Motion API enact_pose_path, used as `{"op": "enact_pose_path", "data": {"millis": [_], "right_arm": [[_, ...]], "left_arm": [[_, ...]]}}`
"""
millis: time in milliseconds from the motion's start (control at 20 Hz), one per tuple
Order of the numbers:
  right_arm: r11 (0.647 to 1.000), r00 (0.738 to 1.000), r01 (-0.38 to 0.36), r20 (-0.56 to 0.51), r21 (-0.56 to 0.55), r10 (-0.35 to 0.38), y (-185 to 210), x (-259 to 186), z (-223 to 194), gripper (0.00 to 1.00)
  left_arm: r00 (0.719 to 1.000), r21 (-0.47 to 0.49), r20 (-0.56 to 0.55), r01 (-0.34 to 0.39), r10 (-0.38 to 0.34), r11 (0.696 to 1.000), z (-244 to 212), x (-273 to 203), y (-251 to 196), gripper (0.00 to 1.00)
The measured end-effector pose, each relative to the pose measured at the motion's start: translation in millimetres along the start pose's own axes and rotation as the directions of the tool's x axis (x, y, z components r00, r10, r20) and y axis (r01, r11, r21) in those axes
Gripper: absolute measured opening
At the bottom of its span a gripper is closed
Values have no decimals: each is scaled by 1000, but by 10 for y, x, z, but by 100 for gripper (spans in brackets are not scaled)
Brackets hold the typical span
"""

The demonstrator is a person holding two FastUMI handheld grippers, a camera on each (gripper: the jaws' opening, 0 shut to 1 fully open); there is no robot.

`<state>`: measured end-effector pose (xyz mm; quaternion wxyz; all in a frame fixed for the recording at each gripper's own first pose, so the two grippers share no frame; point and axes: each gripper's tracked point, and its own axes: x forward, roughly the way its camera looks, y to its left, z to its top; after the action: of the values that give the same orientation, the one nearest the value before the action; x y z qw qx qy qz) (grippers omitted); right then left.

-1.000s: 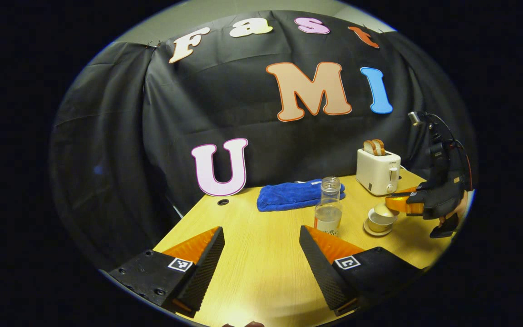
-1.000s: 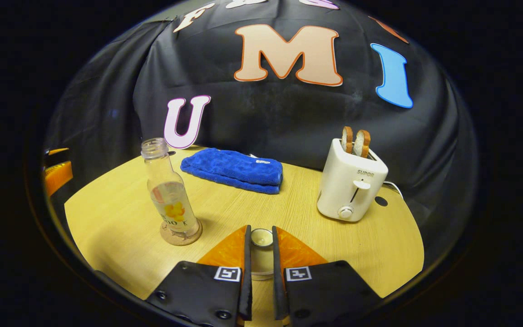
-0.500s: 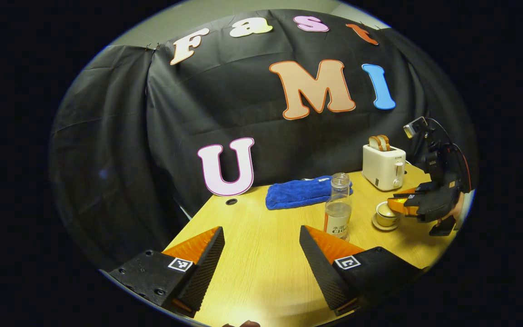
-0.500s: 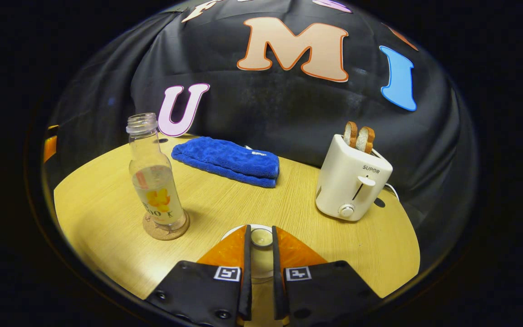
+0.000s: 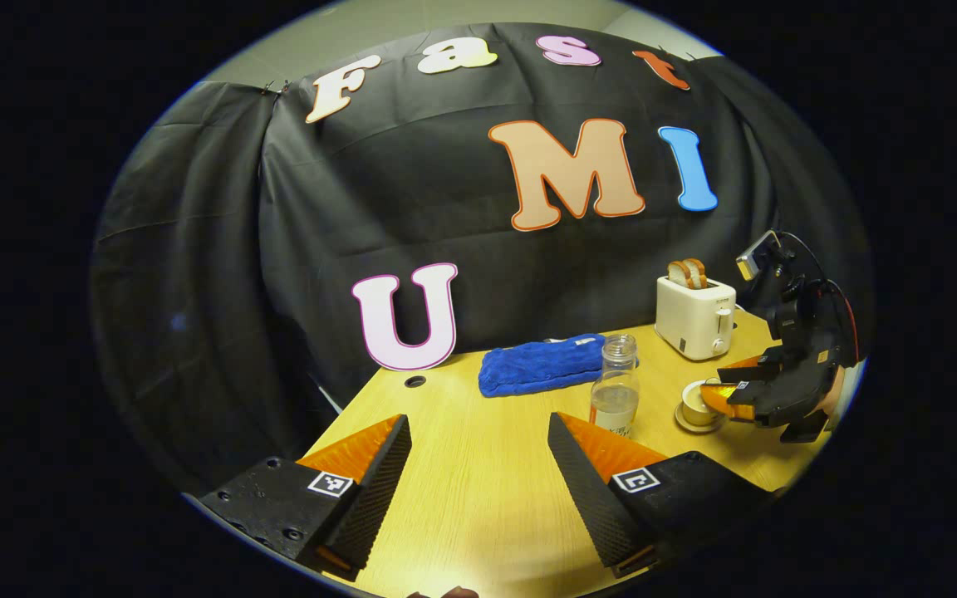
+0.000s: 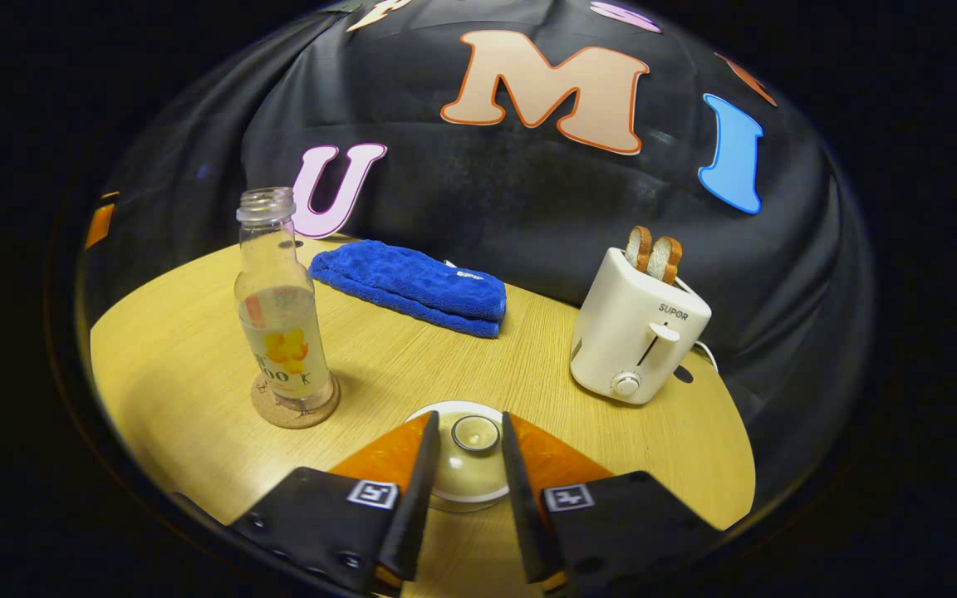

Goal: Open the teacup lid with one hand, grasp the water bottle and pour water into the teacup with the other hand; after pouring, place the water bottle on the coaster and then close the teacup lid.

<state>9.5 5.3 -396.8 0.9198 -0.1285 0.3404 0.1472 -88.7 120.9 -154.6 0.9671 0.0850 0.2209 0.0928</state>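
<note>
The white two-slot toaster [image 6: 638, 328] carries grey raised lettering on its front that reads "SUPOR", and two browned bread slices [image 6: 653, 255] stand in its slots. The rule against reading labels keeps the clear plastic water bottle's [image 6: 279, 303] printed wrap unread; it shows a yellow flower and dark characters. That bottle stands uncapped, partly filled, upright on a round cork coaster [image 6: 293, 410], left of the toaster with the folded blue towel [image 6: 412, 285] lying between and behind them on the pale wooden surface [image 6: 179, 374].

Nearer than the toaster, the cream ceramic teacup lid [image 6: 468, 457] sits on its cup over a white saucer rim [image 6: 462, 409]; the cup body is hidden beneath the lid. The right gripper [image 6: 466, 486] has its fingers spread on either side of the lid's knob, with a gap on both sides. In the left gripper view the cup [image 5: 697, 402] is small and partly covered by that gripper's fingers.

The left gripper [image 5: 478, 473] hovers over bare surface, well left of the toaster, its fingers wide apart and empty.
</note>
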Motion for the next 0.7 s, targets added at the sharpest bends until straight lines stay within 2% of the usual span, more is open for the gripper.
{"op": "enact_pose_path", "data": {"millis": [200, 350, 400, 450, 700], "right_arm": [[999, 999, 23, 47, 39, -24, -53, -191, 211, 100], [996, 993, 45, 103, 81, -53, -80, -460, 455, 99], [995, 990, 47, 128, 91, -59, -91, -560, 558, 99], [994, 985, 54, 158, 95, -69, -103, -664, 673, 100], [988, 951, 82, 286, 133, -118, -220, -1197, 1193, 99]], "left_arm": [[998, -6, 39, 39, -38, 999, 167, 68, -101, 97], [994, -21, 82, 74, -72, 997, 342, 126, -187, 96], [992, -23, 97, 81, -79, 996, 414, 159, -207, 92], [990, -23, 112, 87, -84, 996, 475, 188, -217, 96], [980, -50, 162, 125, -115, 991, 771, 283, -308, 96]]}}
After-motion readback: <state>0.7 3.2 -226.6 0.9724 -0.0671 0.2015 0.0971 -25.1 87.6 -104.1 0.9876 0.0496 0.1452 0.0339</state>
